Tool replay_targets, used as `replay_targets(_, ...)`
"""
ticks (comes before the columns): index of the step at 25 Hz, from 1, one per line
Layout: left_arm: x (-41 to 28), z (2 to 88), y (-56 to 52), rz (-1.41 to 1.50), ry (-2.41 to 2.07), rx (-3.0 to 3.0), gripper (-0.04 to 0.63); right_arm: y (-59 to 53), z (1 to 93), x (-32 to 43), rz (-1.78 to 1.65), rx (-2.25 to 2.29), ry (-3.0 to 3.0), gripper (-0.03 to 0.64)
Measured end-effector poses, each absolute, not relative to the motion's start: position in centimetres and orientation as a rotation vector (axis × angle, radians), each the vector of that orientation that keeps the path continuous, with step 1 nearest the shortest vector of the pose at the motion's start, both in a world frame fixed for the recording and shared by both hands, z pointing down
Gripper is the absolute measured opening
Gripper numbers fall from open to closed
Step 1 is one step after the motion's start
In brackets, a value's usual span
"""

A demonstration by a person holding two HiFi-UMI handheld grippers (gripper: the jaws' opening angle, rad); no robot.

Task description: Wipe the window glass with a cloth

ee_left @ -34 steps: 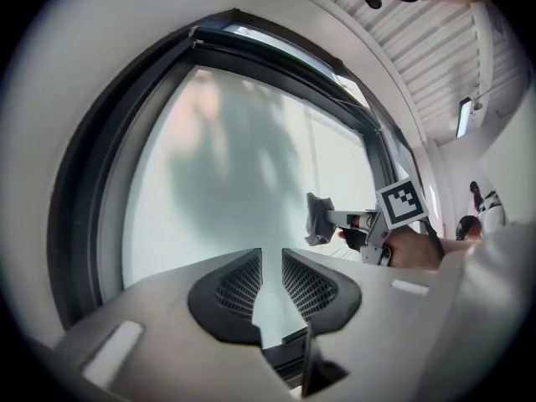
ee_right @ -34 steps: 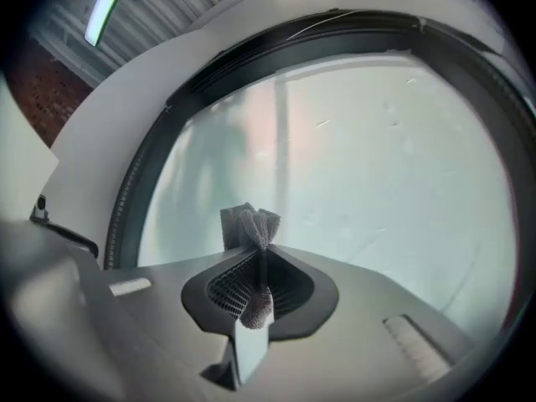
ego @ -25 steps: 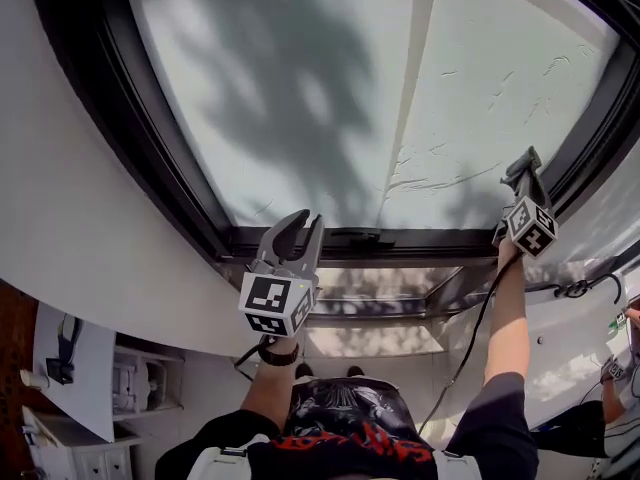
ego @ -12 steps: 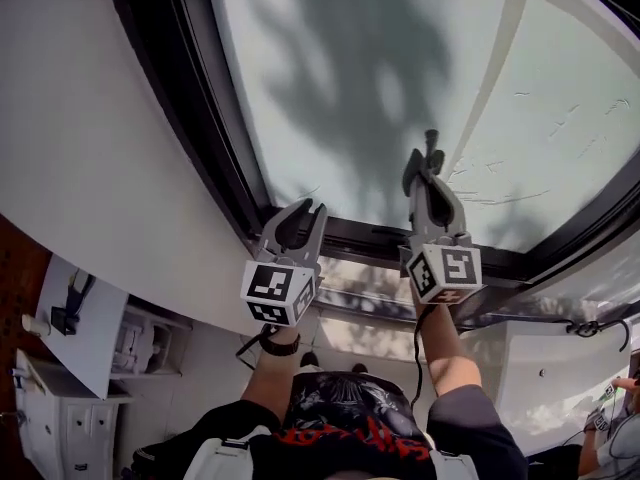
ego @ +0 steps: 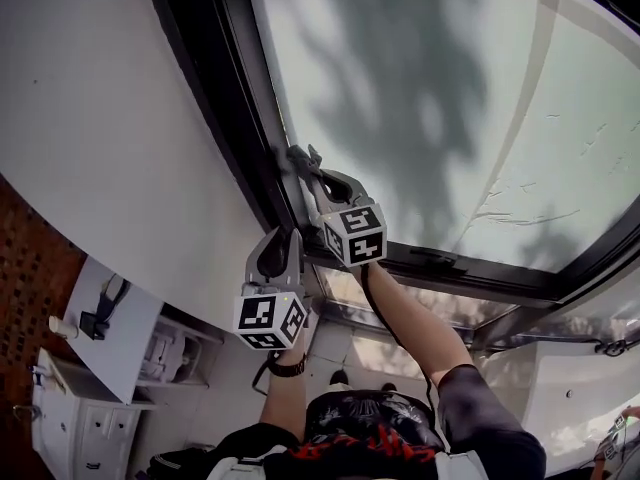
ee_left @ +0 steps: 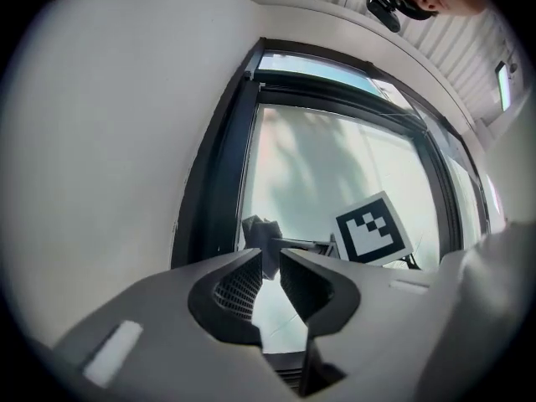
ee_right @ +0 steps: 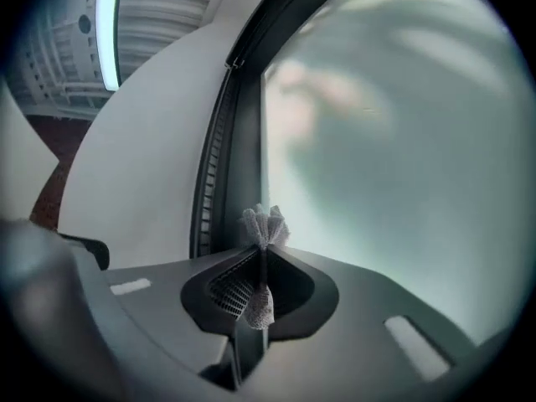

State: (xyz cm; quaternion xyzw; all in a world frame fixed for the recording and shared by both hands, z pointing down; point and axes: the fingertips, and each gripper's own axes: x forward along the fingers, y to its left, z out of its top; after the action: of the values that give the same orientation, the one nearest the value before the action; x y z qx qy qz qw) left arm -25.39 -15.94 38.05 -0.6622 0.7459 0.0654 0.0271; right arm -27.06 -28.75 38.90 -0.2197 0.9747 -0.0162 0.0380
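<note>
My right claw (ego: 303,163) pinches the cloth (ee_right: 265,226) at the left edge of the window glass (ego: 450,108). My left claw (ego: 284,243) hangs slightly open, empty. Wiping seems midway, since streaks (ego: 520,213) remain rightward.

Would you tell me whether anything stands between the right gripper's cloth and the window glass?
Nothing visible does. The right gripper, shut on the cloth, holds it at the left edge of the window glass, beside the dark frame. The left gripper, open, sits lower, aside.

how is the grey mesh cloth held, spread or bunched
Bunched: the grey mesh cloth is a small tuft pinched in the shut jaws of the right gripper.
</note>
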Motion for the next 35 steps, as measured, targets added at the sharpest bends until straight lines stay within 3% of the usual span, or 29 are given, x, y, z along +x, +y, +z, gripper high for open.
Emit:
replay_targets(5, -23.2, 38.5, -17.6, 0.171, 2.244, -2.115, 0.041, -32.7, 39.5, -15.3, -0.025, -0.964, 2.871, 0.026)
replay_targets(20, -13.6, 37.7, -23.3, 0.101, 2.002, -2.319, 0.043, -41.6, 41.7, 32.8, 0.057, -2.132, 2.22, 0.028)
replay_targets(24, -13.2, 37.6, -23.3, 0.108, 2.003, -2.307, 0.043, -41.7, 42.3, 40.6, 0.091, -2.401, 2.037, 0.028)
replay_targets(28, -14.1, 38.0, -23.7, 0.094, 2.03, -2.283, 0.043, -39.0, 42.3, 35.1, 0.138, -2.294, 2.07, 0.028)
replay_targets(35, -20.2, 38.2, -20.3, 0.099, 2.16, -2.17, 0.043, -29.5, 43.8, -3.5, 0.181, -1.277, 2.753, 0.028)
